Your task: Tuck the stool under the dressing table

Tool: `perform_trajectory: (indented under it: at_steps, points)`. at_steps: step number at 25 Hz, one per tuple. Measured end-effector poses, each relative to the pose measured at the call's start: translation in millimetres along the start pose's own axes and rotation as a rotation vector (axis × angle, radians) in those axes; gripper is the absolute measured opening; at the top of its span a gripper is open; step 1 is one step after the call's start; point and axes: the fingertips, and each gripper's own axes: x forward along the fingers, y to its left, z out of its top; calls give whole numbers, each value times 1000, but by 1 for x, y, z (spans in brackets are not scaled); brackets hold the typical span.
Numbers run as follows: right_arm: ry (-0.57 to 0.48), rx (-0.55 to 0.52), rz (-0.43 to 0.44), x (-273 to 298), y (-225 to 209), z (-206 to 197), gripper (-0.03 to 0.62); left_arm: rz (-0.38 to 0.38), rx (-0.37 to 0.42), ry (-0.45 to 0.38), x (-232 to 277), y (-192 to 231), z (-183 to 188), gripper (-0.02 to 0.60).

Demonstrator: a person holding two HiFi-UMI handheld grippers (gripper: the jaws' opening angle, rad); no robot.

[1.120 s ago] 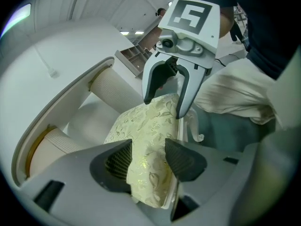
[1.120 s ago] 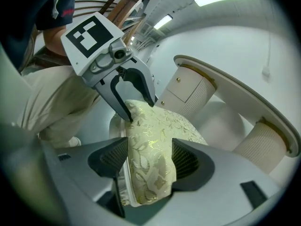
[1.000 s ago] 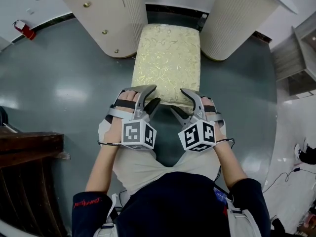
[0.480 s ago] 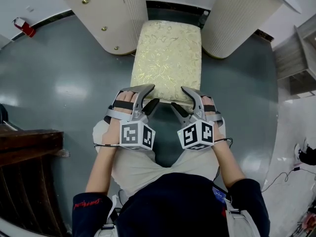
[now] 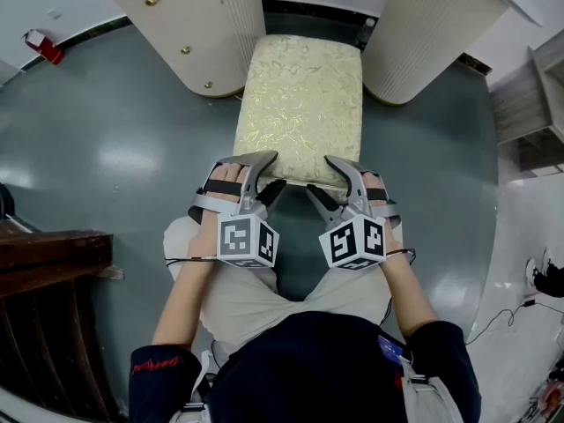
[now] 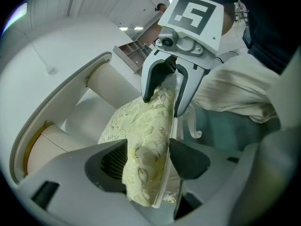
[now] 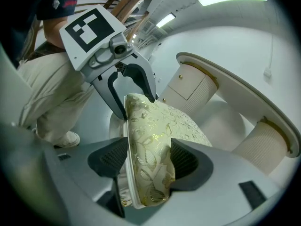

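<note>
The stool has a gold-patterned cream cushion and stands between the dressing table's left pedestal and right pedestal, its far end under the top. Both grippers are at its near edge. The jaws of my left gripper are opening, and the cushion edge still lies between the pads without being squeezed. My right gripper is shut on the near right part of that edge, with its pads against the cushion and the white rim.
A dark wooden piece of furniture stands at the left. A small red object lies on the grey floor at the far left. A grey shelf unit and cables are at the right. My knees are just behind the grippers.
The stool has slid slightly farther in between the pedestals. The left gripper's jaws have spread a little wider around the cushion edge. The right gripper has kept still.
</note>
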Motion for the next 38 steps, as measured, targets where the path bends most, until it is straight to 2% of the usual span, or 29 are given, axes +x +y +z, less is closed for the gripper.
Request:
perform_trajectory:
  at_steps: [6,10,18,23,38]
  points:
    - [5,27,12,2,-2,1,296,-59,-33,-20,3,0,-3,276]
    - [12,41,14,4,-4,1,296,-69,-46,-32,6,1,-4,276]
    - [40,51,-28,21,-28,-5,291,-25,-84,-50,25,21,-5,261]
    - [50,62,-35,28,-37,-8,293,-34,-94,-46,33,29,-7,261]
    - [104,100,-108,48,-64,-15,281,4,-135,-39,58,55,-9,259]
